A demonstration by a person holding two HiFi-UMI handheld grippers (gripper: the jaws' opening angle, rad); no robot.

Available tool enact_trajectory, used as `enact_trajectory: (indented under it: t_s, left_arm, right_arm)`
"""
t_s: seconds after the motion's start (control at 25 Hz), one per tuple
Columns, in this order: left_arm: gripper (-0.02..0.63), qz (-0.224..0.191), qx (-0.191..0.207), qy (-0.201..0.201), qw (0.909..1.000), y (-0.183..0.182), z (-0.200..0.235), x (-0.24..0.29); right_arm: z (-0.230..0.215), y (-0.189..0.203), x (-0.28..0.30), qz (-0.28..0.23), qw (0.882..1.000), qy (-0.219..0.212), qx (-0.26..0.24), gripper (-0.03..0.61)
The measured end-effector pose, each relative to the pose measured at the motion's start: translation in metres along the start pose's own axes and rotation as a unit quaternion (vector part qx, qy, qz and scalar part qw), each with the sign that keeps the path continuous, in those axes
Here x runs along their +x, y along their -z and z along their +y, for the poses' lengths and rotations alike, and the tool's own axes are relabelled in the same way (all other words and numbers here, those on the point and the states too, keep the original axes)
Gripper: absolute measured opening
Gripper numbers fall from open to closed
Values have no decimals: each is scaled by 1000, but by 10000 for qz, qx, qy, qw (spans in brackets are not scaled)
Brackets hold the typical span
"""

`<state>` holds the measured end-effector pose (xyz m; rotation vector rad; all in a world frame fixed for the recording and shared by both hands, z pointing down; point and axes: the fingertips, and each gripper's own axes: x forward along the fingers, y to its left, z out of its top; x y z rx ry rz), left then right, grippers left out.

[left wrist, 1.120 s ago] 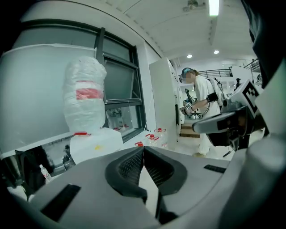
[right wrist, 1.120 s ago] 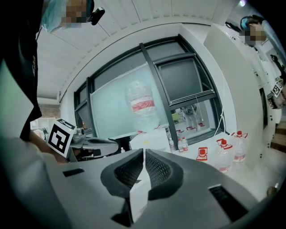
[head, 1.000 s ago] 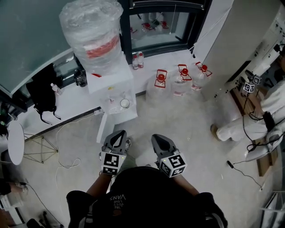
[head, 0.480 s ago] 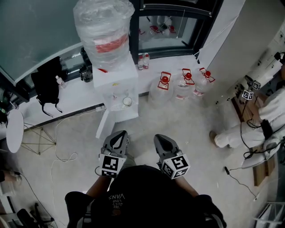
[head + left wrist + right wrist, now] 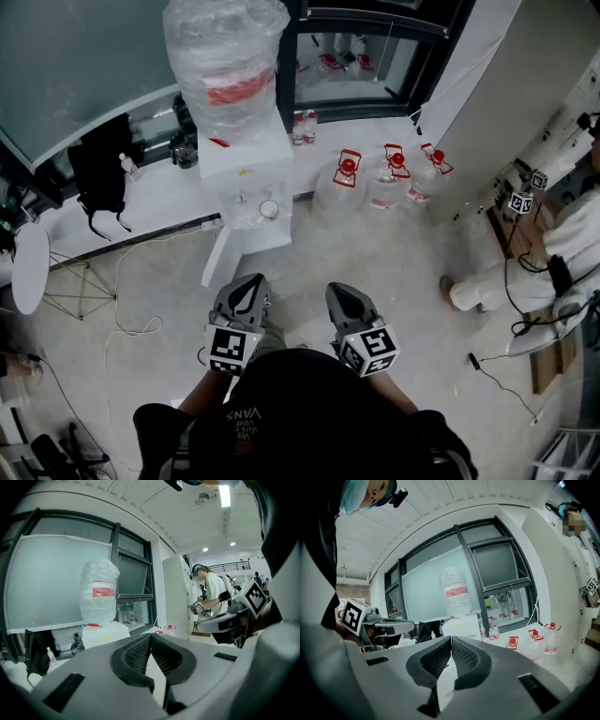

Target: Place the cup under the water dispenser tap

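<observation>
- head view: the cup (image 5: 269, 209) already sat on the water dispenser (image 5: 246, 159) drip shelf, toward its right edge. it looked to be below the taps, though it was tiny from up there. so i'd call the placing step done. the left gripper (image 5: 253, 281) and right gripper (image 5: 336, 291) hung well apart from it.
- left gripper view: its jaws were pressed together with nothing between them. the pads were black, ribbed, curved and rubbery-looking. the bottle (image 5: 99, 595) on top was wrapped in crinkly clear film with a red label. the cup was hidden.
- right gripper view: same deal, jaws closed on nothing. the dispenser was white and boxy, with clear red-capped jugs (image 5: 534, 641) at the floor's far edge. if the cup needed a nudge, the jaws would have to open first, and a light cup probably tips easily.
</observation>
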<state>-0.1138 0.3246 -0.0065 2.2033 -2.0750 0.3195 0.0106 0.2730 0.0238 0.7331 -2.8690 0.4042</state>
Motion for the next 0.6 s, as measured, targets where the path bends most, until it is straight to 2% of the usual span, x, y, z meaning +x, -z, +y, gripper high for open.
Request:
enact_trajectory:
  t_s: [0.6]
  left_arm:
    - [20,-16,-167,-36,9999,8,2,6]
  right_arm:
    - [-7,6,3,24,10000,33,-45,43]
